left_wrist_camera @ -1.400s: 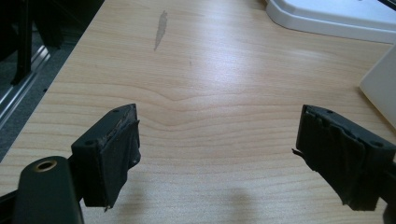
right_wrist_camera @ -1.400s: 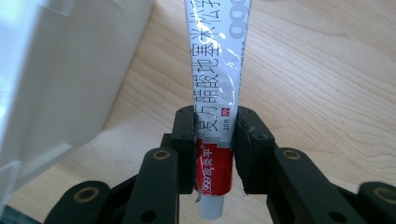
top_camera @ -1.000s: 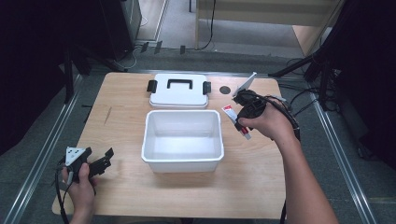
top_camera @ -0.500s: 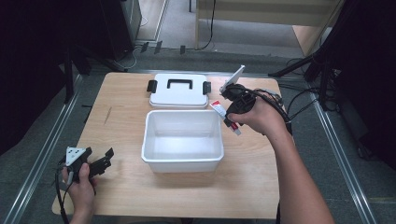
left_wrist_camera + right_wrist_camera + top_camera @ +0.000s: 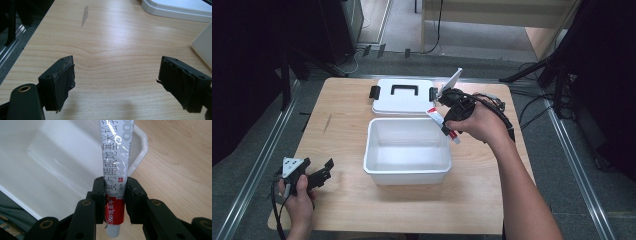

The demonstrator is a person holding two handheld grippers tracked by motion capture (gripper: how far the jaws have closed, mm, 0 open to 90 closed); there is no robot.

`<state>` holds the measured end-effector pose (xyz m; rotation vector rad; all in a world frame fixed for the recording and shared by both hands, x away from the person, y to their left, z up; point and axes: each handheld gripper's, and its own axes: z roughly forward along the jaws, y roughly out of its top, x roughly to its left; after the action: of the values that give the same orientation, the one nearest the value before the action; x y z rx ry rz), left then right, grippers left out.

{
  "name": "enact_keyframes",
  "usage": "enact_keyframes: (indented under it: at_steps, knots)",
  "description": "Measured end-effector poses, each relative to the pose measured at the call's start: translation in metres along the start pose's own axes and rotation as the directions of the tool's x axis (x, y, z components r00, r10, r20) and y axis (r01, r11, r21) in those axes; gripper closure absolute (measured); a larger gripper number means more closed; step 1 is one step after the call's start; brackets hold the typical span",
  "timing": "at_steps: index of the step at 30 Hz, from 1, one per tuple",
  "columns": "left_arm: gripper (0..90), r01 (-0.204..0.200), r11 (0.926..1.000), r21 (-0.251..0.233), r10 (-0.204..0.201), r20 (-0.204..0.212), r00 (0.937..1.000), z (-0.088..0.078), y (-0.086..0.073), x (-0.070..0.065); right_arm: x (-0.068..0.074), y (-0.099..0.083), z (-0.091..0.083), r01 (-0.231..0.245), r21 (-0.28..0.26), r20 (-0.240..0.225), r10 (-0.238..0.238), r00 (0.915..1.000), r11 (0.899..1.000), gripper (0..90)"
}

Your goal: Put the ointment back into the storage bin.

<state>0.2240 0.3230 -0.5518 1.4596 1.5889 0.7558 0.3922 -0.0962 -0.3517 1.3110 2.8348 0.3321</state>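
Gripping a tube (image 5: 115,170) near its capped end, right gripper (image 5: 115,200) clamped on it, tube slanted over the bin's (image 5: 407,175) far right corner, between lid (image 5: 402,102) and bin. Resting low at the table's (image 5: 342,125) near left corner, left gripper (image 5: 116,80) with jaws spread wide, nothing between them, well apart from bin.

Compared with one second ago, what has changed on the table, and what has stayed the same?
The right hand-held gripper, shut on the tube, carried it left, from beside the white bin to above its right rim. The left hand-held gripper stayed open at the table's near left corner; bin and lid did not move.
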Motion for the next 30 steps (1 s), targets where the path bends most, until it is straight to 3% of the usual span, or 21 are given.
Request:
enact_keyframes:
  at_steps: [8,30]
  knots:
    - [14.3,0.001,1.0,0.007,-0.001,0.001,1.0,0.0,0.0,0.0,0.009,0.006,0.004,0.023,0.003,-0.022,-0.023,0.9995,1.0,72.2]
    - [14.3,0.009,1.0,0.004,-0.009,0.004,1.0,0.001,0.0,0.001,0.026,0.02,0.027,0.063,0.042,-0.029,-0.062,0.9977,0.997,72.2]
